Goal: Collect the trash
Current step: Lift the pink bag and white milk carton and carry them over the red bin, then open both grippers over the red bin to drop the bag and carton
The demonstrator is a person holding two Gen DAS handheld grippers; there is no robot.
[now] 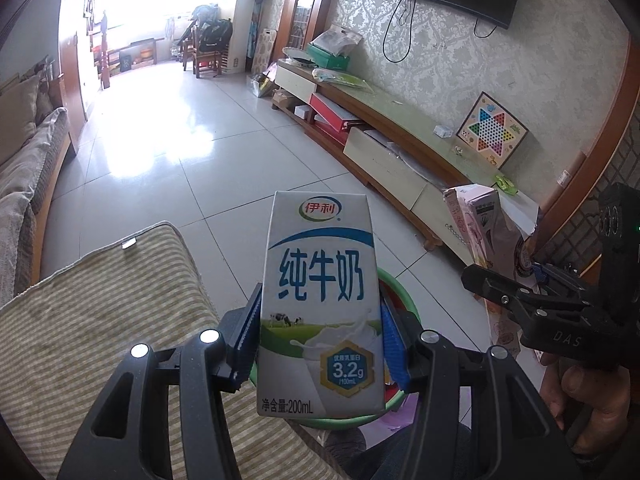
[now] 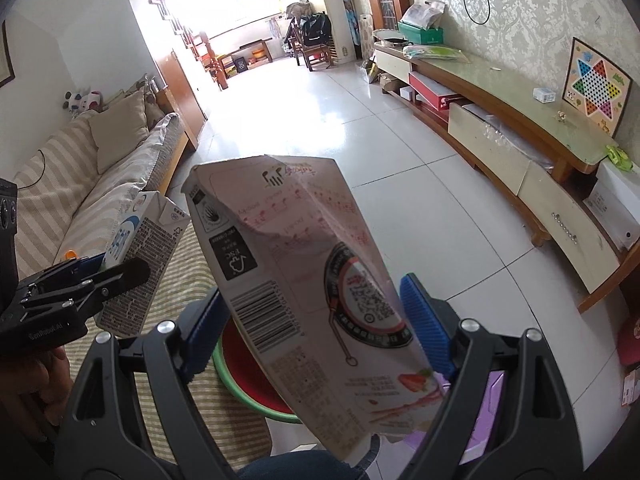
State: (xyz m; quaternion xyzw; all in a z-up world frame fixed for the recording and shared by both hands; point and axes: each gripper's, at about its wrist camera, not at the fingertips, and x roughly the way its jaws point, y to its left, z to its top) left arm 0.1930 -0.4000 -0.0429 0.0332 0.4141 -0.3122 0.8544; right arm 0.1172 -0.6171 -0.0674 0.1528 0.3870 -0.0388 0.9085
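Observation:
My left gripper [image 1: 320,320] is shut on an upright white and blue milk carton [image 1: 320,304], held above a green-rimmed basin [image 1: 400,292] with a red inside. My right gripper [image 2: 312,320] is shut on a crumpled pink snack box [image 2: 304,264], tilted, above the same basin [image 2: 240,380]. The right gripper [image 1: 532,280] and its box [image 1: 480,224] show at the right of the left wrist view. The left gripper [image 2: 92,276] and the milk carton [image 2: 136,264] show at the left of the right wrist view.
A striped cushion seat [image 1: 100,320] lies left of the basin. A sofa [image 2: 80,184] runs along the left wall. A long low TV cabinet [image 1: 400,140] with a checkers board [image 1: 492,132] stands on the right. A tiled floor [image 1: 180,160] stretches ahead. A purple object [image 2: 488,408] lies right of the basin.

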